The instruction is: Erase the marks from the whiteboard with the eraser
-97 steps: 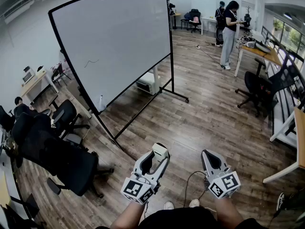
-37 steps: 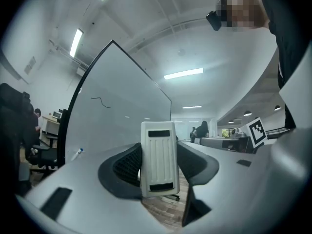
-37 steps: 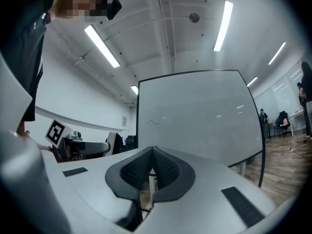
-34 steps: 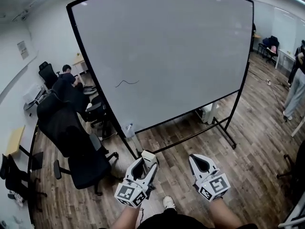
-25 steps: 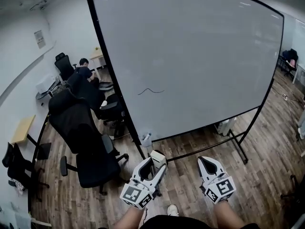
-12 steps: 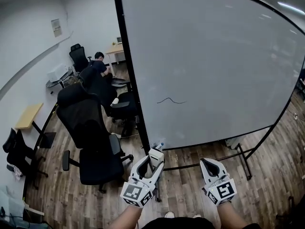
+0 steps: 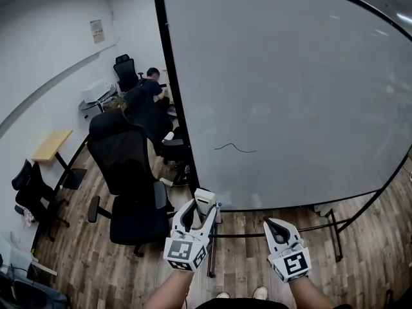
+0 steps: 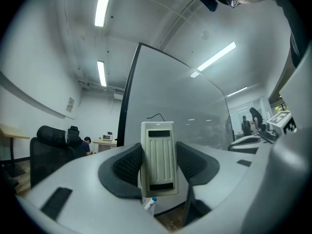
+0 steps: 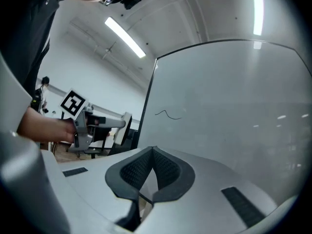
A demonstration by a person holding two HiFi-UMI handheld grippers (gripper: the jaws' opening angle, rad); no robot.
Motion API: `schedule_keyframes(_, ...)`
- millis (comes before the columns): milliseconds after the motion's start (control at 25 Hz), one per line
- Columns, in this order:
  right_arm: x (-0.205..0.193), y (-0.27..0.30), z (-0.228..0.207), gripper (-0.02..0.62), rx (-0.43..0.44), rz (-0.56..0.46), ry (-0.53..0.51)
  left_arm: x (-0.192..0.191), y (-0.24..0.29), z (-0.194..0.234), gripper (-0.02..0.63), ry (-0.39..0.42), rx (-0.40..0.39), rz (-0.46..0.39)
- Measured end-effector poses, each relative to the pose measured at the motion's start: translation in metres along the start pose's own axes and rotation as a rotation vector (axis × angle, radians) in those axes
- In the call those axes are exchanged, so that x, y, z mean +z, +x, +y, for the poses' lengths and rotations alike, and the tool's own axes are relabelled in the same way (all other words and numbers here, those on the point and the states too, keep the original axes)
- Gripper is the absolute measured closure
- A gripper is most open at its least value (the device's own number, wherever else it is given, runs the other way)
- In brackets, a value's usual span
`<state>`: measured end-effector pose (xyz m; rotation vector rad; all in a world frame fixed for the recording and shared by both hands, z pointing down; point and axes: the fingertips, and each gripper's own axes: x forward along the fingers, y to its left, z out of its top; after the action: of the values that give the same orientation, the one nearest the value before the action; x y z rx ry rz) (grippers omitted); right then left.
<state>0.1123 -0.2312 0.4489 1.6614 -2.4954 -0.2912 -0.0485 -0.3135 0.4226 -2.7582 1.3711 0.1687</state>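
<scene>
The left gripper (image 7: 203,208) clamps a cream, ribbed plastic eraser (image 8: 158,160) upright between its black, textured pads (image 8: 127,165), in the air in front of the lower left corner of the whiteboard (image 7: 290,89). The right gripper (image 9: 152,168) is clenched on nothing, its jaws meeting. A thin black squiggle (image 7: 235,148) marks the glossy white surface low down, near the board's black-framed left edge.

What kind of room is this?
Probably an open office or lab workspace: a large whiteboard on a floor stand, black swivel office chairs beside it, and small desks along the wall, with a person seated at the back.
</scene>
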Motion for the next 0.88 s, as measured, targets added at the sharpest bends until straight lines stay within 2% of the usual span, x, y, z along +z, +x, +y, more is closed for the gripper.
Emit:
schedule_keyframes(120,-0.003,0.003,-0.003,0.575,0.033,0.0,-0.037,0.01,0.022,0.004,0.367,0.023,0.052,-0.013)
schedule_keyframes(400,-0.012,0.017,-0.027,0.575,0.059,-0.024,-0.023,0.043,0.059,0.015,0.367,0.072,0.171,-0.072)
schedule_keyframes(600,0.007,0.034,-0.046,0.575,0.047,-0.094,-0.039,0.067,0.074,0.028,0.367,0.078,0.23,-0.121)
schedule_keyframes(880,0.005,0.041,-0.045,0.575,0.067,-0.106,-0.018,0.088,0.093,0.044,0.367,0.088,0.29,-0.157)
